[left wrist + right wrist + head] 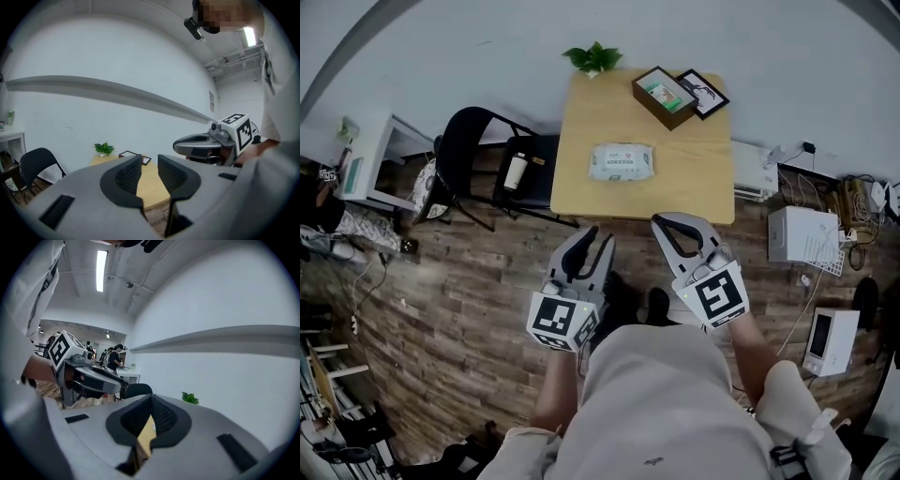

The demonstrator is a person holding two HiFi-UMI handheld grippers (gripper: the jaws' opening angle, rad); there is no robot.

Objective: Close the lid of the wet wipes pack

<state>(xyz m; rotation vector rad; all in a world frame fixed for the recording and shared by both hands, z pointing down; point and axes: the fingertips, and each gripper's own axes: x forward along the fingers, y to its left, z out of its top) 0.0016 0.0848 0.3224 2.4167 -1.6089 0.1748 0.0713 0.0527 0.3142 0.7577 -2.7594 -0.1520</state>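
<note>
The wet wipes pack [622, 161], white and pale green, lies flat in the middle of the small wooden table [581, 192]; from here I cannot tell how its lid stands. Both grippers hover short of the table's near edge, well apart from the pack. My left gripper [596, 236] is open with nothing between its jaws, and the tabletop shows through its gap in the left gripper view [150, 165]. My right gripper [664, 223] is shut and empty, its pads meeting at the tips [151, 401]. Each gripper also appears sideways in the other's view.
At the table's far edge stand a small plant [593, 58], a brown box [664, 97] and a picture frame [703, 92]. A black chair [473, 150] with a bottle [516, 171] stands to the left. White appliances [803, 236] sit on the wood floor to the right.
</note>
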